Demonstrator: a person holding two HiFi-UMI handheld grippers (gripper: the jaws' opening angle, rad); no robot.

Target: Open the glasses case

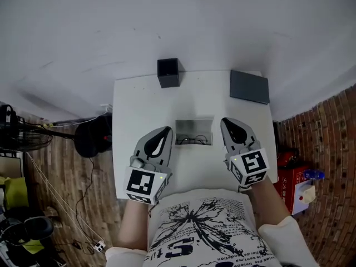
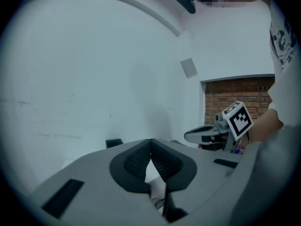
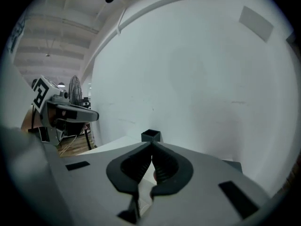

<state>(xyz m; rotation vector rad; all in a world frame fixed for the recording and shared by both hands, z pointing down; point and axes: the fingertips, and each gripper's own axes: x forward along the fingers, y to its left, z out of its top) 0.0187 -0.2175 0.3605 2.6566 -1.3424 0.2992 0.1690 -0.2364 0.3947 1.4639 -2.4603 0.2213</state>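
The glasses case [image 1: 193, 128] lies open in the middle of the white table [image 1: 142, 99], and a pair of thin-framed glasses [image 1: 193, 140] rests inside it. My left gripper [image 1: 165, 130] hovers just left of the case, raised above the table. Its jaws are shut with nothing between them, which the left gripper view [image 2: 150, 144] confirms. On the case's right side my right gripper [image 1: 226, 121] hangs at about the same height. It too is shut and empty, as the right gripper view [image 3: 151, 146] shows. Neither gripper touches the case.
A black open cube box [image 1: 168, 72] stands at the table's far edge, also visible ahead in the right gripper view [image 3: 150, 135]. A dark flat box [image 1: 249, 86] lies at the far right corner. Beside the table are a red box [image 1: 289, 174] on the right and a fan [image 1: 22, 133] on the left.
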